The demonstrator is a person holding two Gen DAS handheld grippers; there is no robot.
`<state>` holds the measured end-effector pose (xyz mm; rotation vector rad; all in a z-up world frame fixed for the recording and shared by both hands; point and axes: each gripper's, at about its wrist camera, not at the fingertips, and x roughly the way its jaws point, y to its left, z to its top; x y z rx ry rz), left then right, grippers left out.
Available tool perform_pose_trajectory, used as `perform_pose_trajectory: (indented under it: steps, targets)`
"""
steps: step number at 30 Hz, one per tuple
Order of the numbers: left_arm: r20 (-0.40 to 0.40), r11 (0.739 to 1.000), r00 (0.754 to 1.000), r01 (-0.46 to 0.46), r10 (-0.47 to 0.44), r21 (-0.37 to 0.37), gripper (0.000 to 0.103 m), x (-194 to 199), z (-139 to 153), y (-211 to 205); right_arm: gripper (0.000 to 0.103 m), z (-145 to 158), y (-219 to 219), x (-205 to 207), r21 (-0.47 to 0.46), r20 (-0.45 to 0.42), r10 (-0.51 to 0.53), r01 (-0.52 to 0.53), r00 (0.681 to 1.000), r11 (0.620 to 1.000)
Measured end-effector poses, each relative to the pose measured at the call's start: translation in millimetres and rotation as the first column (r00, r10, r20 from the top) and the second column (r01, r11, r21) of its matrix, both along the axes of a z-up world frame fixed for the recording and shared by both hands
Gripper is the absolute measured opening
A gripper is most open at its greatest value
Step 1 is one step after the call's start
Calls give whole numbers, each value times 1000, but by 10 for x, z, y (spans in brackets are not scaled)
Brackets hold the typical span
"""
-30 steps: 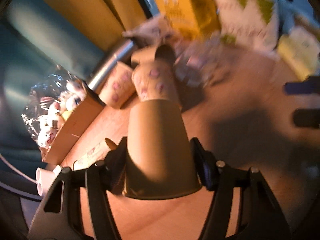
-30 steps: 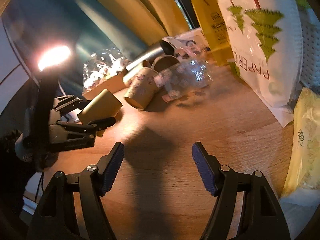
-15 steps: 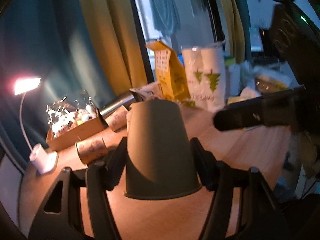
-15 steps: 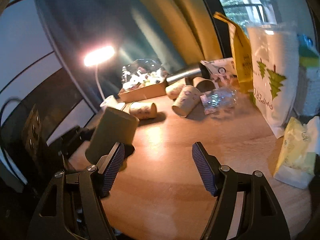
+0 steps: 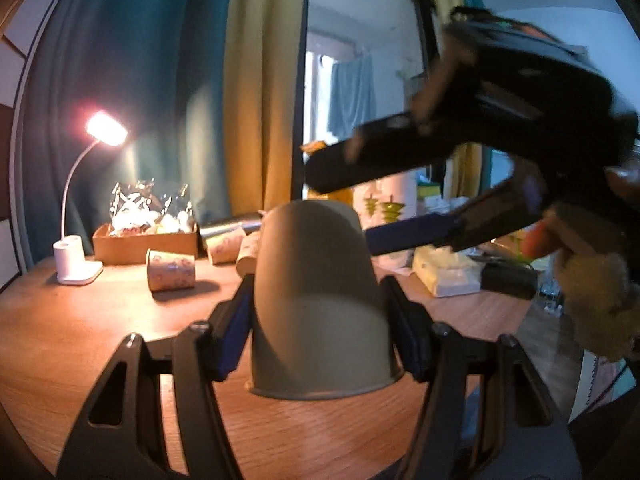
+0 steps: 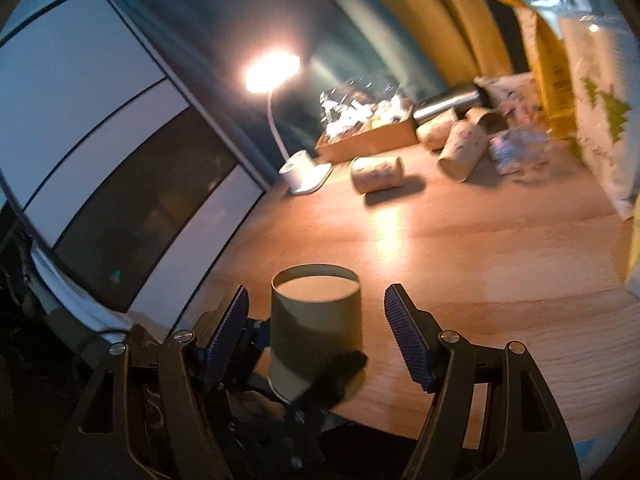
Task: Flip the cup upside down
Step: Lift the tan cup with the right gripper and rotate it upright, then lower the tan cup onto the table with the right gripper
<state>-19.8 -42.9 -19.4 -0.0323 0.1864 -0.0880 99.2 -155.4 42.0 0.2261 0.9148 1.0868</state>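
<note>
A plain brown paper cup is clamped between the pads of my left gripper, its rim toward the camera and its base pointing away. In the right wrist view the same cup shows between my right gripper's open fingers, its recessed base facing up and the left gripper's dark fingers on its sides. My right gripper is open around the cup without touching it. It also crosses the left wrist view just beyond the cup, blurred.
On the wooden table lie several patterned paper cups, a cardboard box of sweets, a lit white desk lamp, a steel flask, a crumpled plastic bottle and tall bags at right. The table's near edge is under the cup.
My left gripper has tipped the cup from lying toward the table to level, drawing back to the near table edge. My right gripper has moved in around the cup.
</note>
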Motion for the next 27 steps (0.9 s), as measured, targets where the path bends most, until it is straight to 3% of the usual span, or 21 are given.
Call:
perform_pose_trajectory:
  steps: [5, 22, 25, 27]
  targets:
    - [39, 1000, 999, 16, -15, -16, 63, -59, 6, 25, 74, -61, 138, 28, -26, -20, 52, -53, 998, 998]
    - [31, 999, 999, 40, -40, 8, 63, -25, -36, -73, 72, -131, 176, 103, -20, -48, 90, -91, 995, 996]
    - [33, 999, 999, 31, -32, 13, 63, -13, -45, -65, 58, -130, 166, 116, -36, -34, 77, -78, 996, 996]
    - [32, 999, 999, 29, -29, 18, 64, -6, -50, -69, 58, -149, 160, 130, -29, -43, 81, -82, 996, 996]
